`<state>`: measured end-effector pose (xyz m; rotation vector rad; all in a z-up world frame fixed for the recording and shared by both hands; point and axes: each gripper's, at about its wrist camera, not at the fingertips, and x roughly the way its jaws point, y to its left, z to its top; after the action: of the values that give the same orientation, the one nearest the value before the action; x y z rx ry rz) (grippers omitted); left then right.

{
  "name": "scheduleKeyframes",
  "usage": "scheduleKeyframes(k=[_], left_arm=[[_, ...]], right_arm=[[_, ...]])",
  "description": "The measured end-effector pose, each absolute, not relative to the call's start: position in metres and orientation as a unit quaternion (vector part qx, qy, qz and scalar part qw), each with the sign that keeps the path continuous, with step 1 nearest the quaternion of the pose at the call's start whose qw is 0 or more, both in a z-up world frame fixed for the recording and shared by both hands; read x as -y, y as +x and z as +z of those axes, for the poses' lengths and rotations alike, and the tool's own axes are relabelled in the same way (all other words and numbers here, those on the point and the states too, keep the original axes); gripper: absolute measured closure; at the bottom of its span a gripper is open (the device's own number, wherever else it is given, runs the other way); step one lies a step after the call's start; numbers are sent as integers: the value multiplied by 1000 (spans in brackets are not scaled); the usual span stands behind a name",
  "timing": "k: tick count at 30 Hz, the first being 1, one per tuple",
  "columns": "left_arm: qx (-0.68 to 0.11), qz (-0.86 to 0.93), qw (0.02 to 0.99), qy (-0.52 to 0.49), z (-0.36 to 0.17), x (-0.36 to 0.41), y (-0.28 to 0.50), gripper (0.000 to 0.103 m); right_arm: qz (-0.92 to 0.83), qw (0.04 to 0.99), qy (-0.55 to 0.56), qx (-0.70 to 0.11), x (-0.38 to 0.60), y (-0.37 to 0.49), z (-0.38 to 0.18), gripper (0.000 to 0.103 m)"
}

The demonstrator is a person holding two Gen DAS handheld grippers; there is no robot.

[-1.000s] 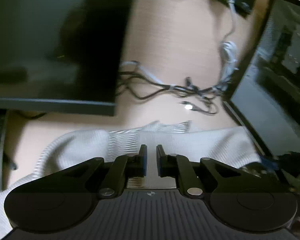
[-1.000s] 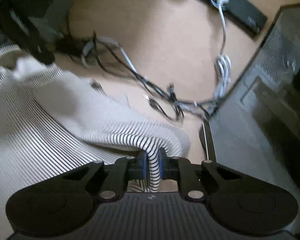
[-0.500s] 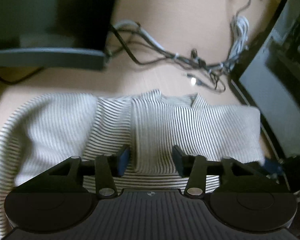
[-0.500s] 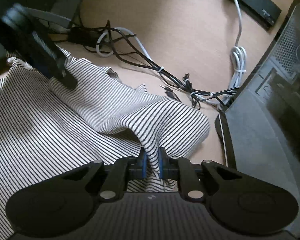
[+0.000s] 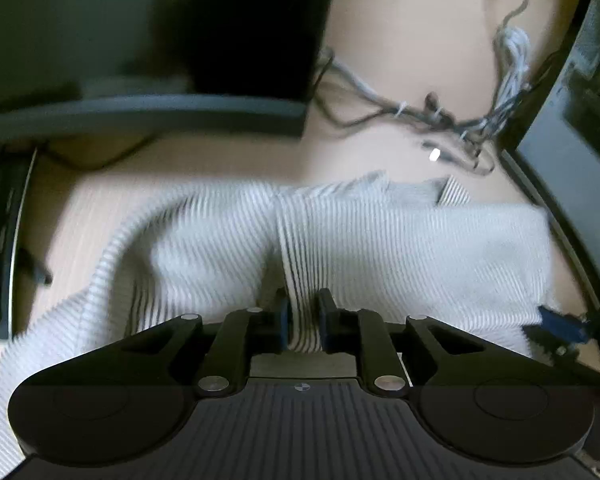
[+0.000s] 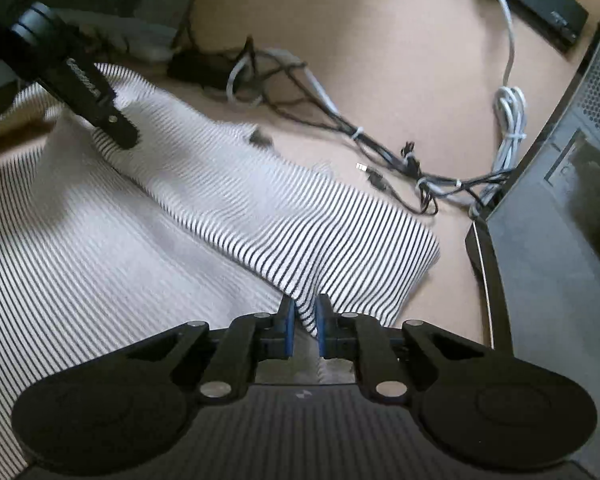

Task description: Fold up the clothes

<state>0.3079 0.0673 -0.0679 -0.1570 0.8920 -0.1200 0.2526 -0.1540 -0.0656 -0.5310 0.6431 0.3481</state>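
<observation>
Tan desk [image 6: 380, 40]; tangled cables [image 6: 380, 148]; dark computer case [image 6: 560, 260].

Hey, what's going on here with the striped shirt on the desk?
A person is folding a striped shirt on a wooden desk with a handheld gripper in each hand. The right gripper is shut on a fold of the fabric at the shirt's near edge. The left gripper is also shut on a pinch of the cloth. A tangle of cables lies beyond the shirt.

Soft ribbed cloth, white with thin dark stripes: garment [image 6: 260, 216]. Matt pale wood grain: counter [image 6: 380, 60]. Matt black plastic, blue rubbery pads: right tool [image 6: 304, 326]. Rubbery sheathing: cables [image 6: 380, 152].
</observation>
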Motion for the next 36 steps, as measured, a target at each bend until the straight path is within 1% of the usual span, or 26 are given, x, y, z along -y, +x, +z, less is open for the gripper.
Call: scheduleKeyframes(k=[4,5,7,8,9,11,12,13,15,17,20,21,22,23,24,25,26,27,29,31,36], left_arm=[[-423,-52,900,-97,-68,-78,304,78],[-417,-52,902,-98,-64,-80,302,77],[-395,-64,911,-100,-53,-82,296,75],[-384,-73,915,-102,-46,-80,292,73],[-376,-85,917,-105,-42,-77,291,68],[-367,-112,917,-112,-36,-69,293,65],[-370,-126,913,-114,-36,-63,295,61],[-377,-135,909,-114,-39,-58,299,55],[-398,-135,900,-113,-51,-51,303,51],[-434,-120,885,-121,-67,-53,308,51],[-430,-123,883,-142,-73,-61,305,50],[-431,-122,882,-146,-72,-63,303,48],[-432,-121,881,-148,-71,-65,302,44],[-431,-121,882,-150,-69,-67,298,41],[-428,-122,883,-151,-66,-68,293,32],[-425,-123,884,-150,-61,-70,287,17],[-421,-120,887,-147,-55,-73,279,11],[-415,-116,891,-143,-50,-77,271,6],[-405,-113,896,-142,-38,-90,257,6],[-399,-94,900,-149,-28,-106,246,4],[-393,-23,902,-176,-12,-152,224,0]], right_arm=[[191,902,-222,-319,169,244,-58,91],[200,902,-205,-322,174,241,-53,89],[209,908,-175,-317,182,234,-40,74],[210,913,-155,-313,185,235,-34,73],[210,918,-133,-309,187,237,-28,73],[208,926,-87,-303,190,245,-19,73],[205,928,-63,-304,189,256,-19,71],[202,930,-40,-304,189,267,-21,66],[191,925,9,-328,190,289,-34,60],[176,911,48,-370,194,303,-55,57],[184,910,65,-366,199,300,-62,54],[186,909,63,-368,198,299,-61,50],[187,907,62,-371,196,299,-60,41],[187,907,60,-372,192,298,-59,36],[184,910,53,-368,186,295,-56,22],[179,914,45,-362,179,291,-54,4],[178,918,36,-353,172,285,-51,0],[178,922,27,-342,165,279,-47,0],[188,926,18,-327,154,268,-41,0],[201,925,18,-323,146,257,-36,0],[222,897,63,-378,138,237,-53,0]])
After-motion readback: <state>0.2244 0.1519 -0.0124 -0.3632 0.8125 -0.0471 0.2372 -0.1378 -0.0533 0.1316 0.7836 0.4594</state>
